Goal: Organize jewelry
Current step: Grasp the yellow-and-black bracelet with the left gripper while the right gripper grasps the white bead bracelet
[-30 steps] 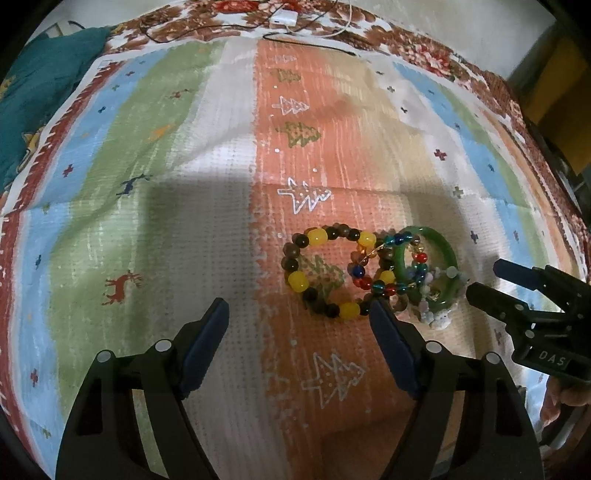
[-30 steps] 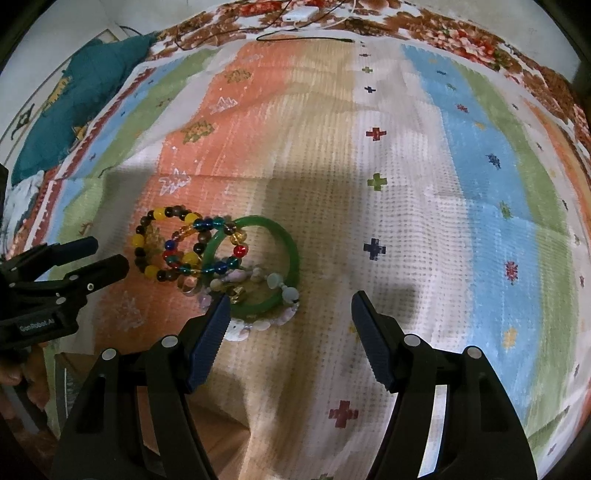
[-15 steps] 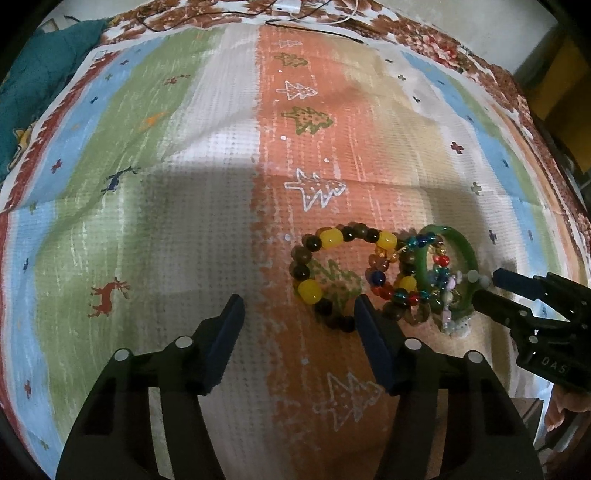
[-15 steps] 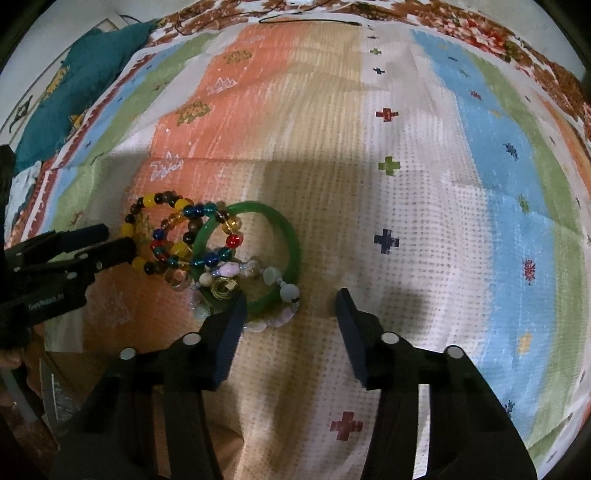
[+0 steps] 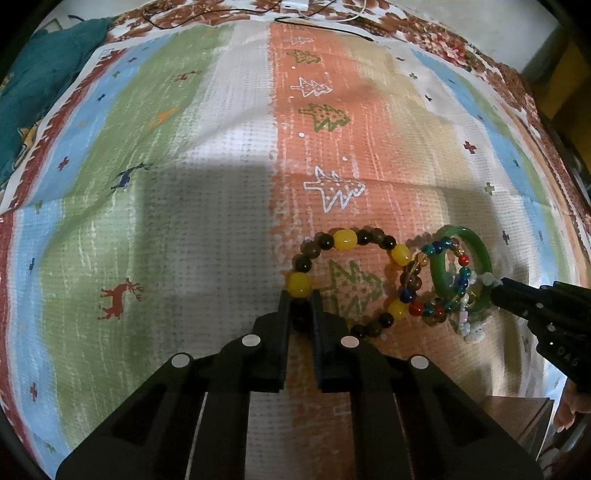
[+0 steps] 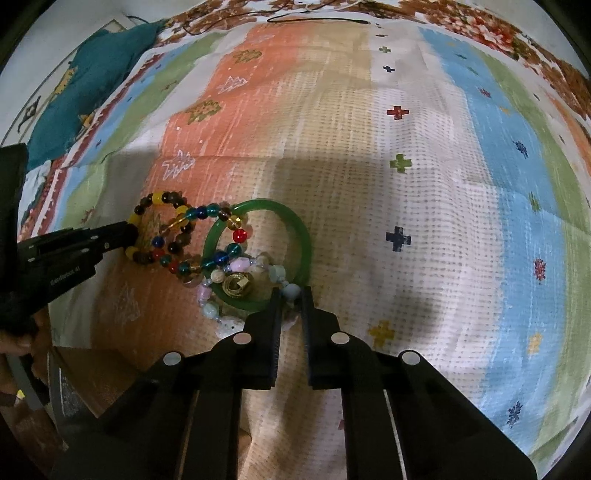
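Several bracelets lie tangled on a striped cloth. My left gripper (image 5: 299, 297) is shut on the yellow-and-brown bead bracelet (image 5: 345, 239) at its near left side. My right gripper (image 6: 289, 293) is shut on the pastel bead bracelet (image 6: 240, 265), which overlaps the green bangle (image 6: 299, 225). A multicolour glass bead bracelet (image 6: 207, 212) lies between them, over both neighbours. The bangle (image 5: 476, 240) and the multicolour bracelet (image 5: 439, 246) also show in the left wrist view, with my right gripper (image 5: 498, 286) at the bangle's right edge. My left gripper (image 6: 131, 230) shows in the right wrist view.
A striped cloth (image 5: 207, 155) with tree and deer prints covers the surface. A teal cushion (image 5: 40, 81) lies at the far left. Dark cables (image 5: 325, 27) and a white plug (image 5: 293, 5) lie at the far edge. A brown box (image 6: 99, 373) sits below the near edge.
Both grippers moved forward and down to the pile and shut: the left on the yellow-and-brown bracelet, the right on the pastel bead bracelet.
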Available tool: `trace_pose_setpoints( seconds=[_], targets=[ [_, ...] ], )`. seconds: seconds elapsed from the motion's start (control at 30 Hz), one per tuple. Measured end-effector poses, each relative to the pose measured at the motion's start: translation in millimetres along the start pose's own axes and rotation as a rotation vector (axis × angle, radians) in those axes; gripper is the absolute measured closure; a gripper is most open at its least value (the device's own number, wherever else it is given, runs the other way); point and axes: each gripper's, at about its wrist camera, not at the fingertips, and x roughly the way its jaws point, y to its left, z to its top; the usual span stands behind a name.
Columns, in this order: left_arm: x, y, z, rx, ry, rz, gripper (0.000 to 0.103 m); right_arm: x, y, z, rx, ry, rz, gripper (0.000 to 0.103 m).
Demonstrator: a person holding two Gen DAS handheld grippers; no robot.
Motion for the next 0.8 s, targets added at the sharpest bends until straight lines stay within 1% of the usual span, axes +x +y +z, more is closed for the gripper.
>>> trace_pose_setpoints(
  seconds=[0.13,0.47,0.8],
  targets=[
    [-5,4,-1,-0.006,0.001,-0.003,0.094,-4,0,0,-0.01,-0.007,-0.001,0.092],
    [-37,15,3,-0.036,-0.062,-0.017,0.094,-19,-1,4,-0.024,-0.05,-0.027,0.092],
    [-68,9,-3,-0.033,-0.117,-0.051,0.094,-46,18,4,-0.056,-0.109,-0.016,0.092]
  ],
)
